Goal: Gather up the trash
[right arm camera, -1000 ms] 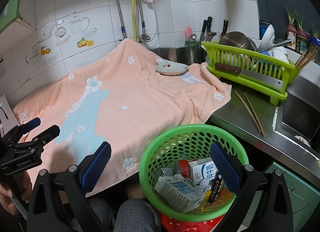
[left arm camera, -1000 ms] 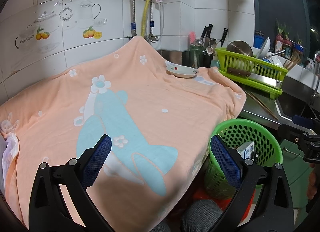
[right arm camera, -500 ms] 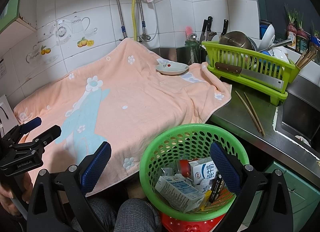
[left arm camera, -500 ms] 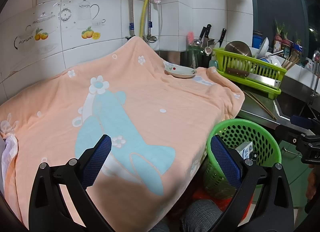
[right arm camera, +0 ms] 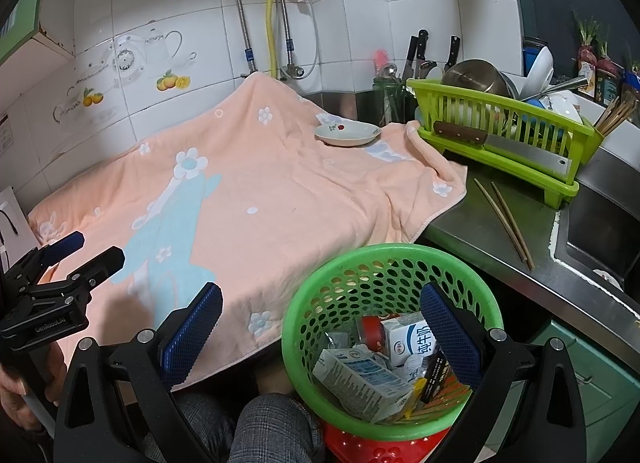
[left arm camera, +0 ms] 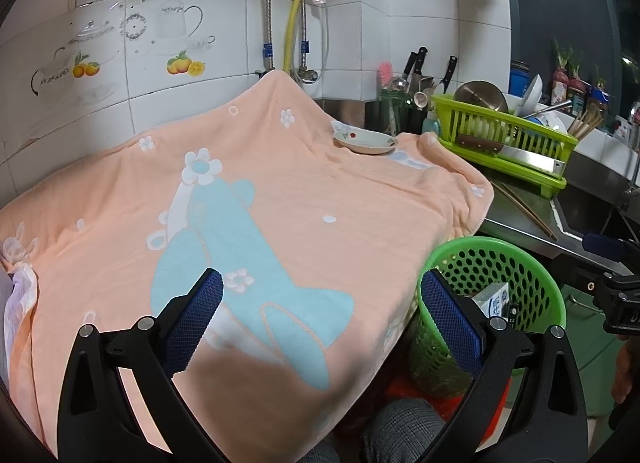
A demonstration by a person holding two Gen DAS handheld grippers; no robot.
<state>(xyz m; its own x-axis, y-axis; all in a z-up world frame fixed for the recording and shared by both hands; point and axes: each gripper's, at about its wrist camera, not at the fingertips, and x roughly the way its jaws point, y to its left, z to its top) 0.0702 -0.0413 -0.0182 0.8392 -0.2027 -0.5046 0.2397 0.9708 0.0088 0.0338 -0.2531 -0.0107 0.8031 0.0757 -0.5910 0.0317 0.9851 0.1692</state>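
In front of you a towel (right arm camera: 280, 191) covers the counter (right arm camera: 492, 231), its far edge against the tiled wall (right arm camera: 168, 23). A saucer (right arm camera: 347, 134) sits on the towel's far right corner. Right of that, a dish rack (right arm camera: 500, 135) stands on the counter, with chopsticks (right arm camera: 506, 215) lying before it. Below the counter's near edge, your basket (right arm camera: 384, 275) holds cartons (right arm camera: 360, 377).

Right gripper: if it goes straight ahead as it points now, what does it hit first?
Probably the green basket: its far rim sits between the open right gripper fingers. The towel edge lies just beyond. Depth is unclear.
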